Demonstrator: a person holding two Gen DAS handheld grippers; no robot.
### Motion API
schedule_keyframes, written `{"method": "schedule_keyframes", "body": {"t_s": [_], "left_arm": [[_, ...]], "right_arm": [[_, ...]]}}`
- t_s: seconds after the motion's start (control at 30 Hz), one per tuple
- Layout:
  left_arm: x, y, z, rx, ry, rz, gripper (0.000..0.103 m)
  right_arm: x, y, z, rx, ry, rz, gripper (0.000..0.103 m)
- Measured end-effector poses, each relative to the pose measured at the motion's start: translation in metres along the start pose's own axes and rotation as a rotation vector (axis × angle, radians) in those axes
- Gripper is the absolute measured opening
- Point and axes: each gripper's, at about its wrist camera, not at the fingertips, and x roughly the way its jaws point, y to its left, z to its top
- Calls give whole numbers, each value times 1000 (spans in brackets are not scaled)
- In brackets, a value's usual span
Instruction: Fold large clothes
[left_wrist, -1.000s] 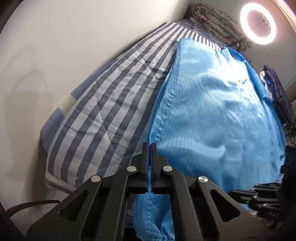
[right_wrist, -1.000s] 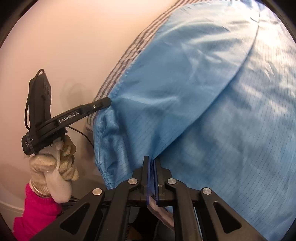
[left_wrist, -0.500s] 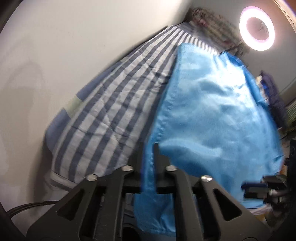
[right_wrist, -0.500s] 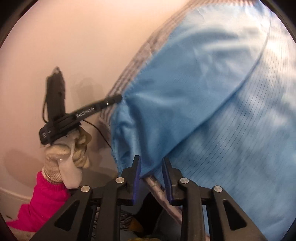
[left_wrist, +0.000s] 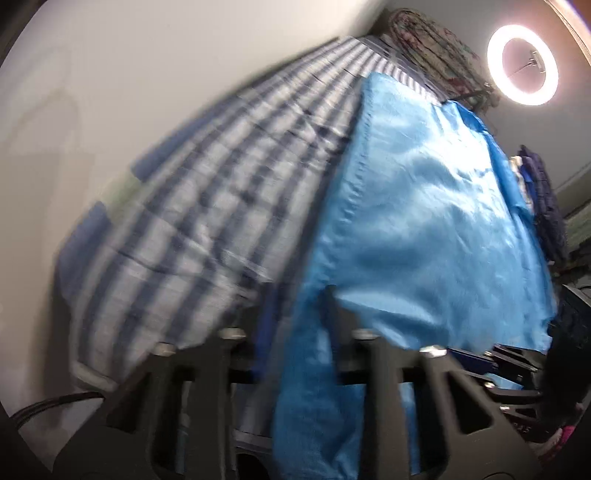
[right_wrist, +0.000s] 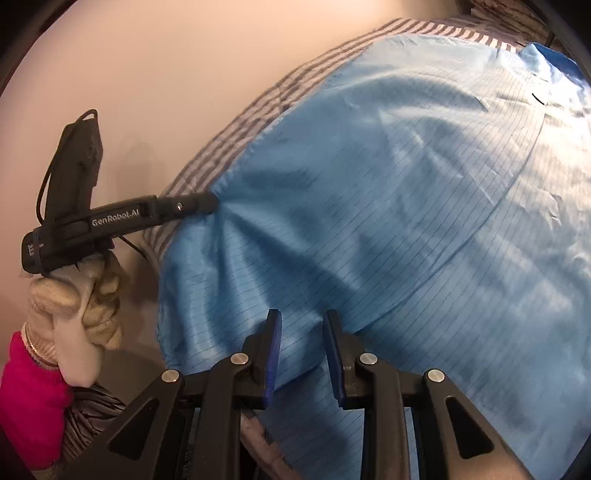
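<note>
- Right gripper (right_wrist: 302, 318) is standing partly open, its jaws having just been opening; a fold of the blue garment (right_wrist: 369, 203) is lying in the gap between the blue pads (right_wrist: 275, 343), which are not pressing on it.
- Left gripper (right_wrist: 208, 201) is pinching the garment's left edge, its jaws having just been closing on the cloth; creases are fanning out from its narrow tip.
- In the left wrist view, which is badly blurred, blue cloth is running down between that gripper's fingers.
- A gloved hand (right_wrist: 77, 306) with a pink sleeve (right_wrist: 29, 398) is gripping the left gripper's handle.
- The garment is lying spread over a striped quilt (left_wrist: 203, 221), its near end hanging over the bed's edge towards the grippers.
- The quilt is showing bare along the garment's left side, next to a pale wall (right_wrist: 184, 74).
- Beyond the bed, a ring light (left_wrist: 522, 64) is glowing and a pile of dark clothes (left_wrist: 543, 199) is sitting at the right.
</note>
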Motion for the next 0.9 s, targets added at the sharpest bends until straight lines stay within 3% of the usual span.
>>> {"method": "schedule_keyframes", "body": {"t_s": [0.13,0.27,0.3,0.37,0.4,0.6,0.77,0.9], "left_arm": [[-7,-8,-1,6,-21,9,1],[-30,-21,-2,34,-91,9,0],[-33,-23,-2,42,-104,16,0],[-35,-28,-2,60,-121,33,0],[-34,-30,-2,70,-126,42,0],[-31,-32,-2,61,-127,30,0],[-35,-32,0,60,-134,7,0],[-41,-33,1,67,-146,-8,0]], "right_arm": [[-1,1,5,14,15,2,28],[-19,-4,16,82,15,80,35],[-23,-5,22,93,-2,91,39],[-40,-9,39,104,-48,87,61],[-48,-10,49,104,-71,74,63],[-49,-11,124,122,-82,32,63],[-18,-9,190,166,-61,-21,63],[19,-5,222,168,-15,-69,63]]}}
